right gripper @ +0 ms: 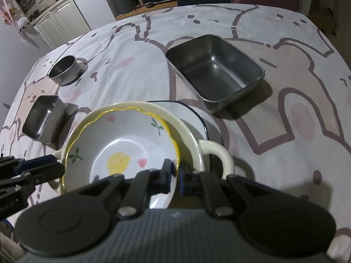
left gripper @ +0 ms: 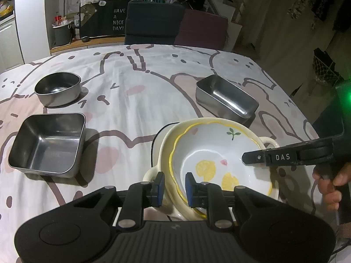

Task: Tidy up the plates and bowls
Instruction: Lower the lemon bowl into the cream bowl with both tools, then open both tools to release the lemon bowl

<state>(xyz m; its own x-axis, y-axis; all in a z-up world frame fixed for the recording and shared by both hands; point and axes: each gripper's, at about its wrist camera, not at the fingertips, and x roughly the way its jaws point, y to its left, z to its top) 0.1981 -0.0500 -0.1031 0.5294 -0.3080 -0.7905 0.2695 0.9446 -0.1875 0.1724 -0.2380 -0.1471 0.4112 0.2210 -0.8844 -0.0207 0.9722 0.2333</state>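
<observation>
A white lemon-pattern bowl (left gripper: 219, 155) with a yellow wavy rim sits inside a cream two-handled bowl (left gripper: 166, 153), which rests on a white plate with a dark rim (left gripper: 159, 134). My left gripper (left gripper: 174, 186) is shut across the near rims of both bowls. My right gripper (right gripper: 175, 175) is shut on the lemon bowl's (right gripper: 122, 144) rim, next to the cream bowl's handle (right gripper: 216, 151). The right gripper's finger (left gripper: 269, 156) shows over the bowl in the left wrist view. The plate (right gripper: 193, 118) lies under the stack.
On the bunny-print cloth stand a round steel bowl (left gripper: 58, 88), a square steel container (left gripper: 47, 144) and a rectangular steel container (left gripper: 227, 98). They also show in the right wrist view: the round bowl (right gripper: 63, 70), the square container (right gripper: 43, 118), the rectangular container (right gripper: 215, 72). Chairs stand beyond the table's far edge.
</observation>
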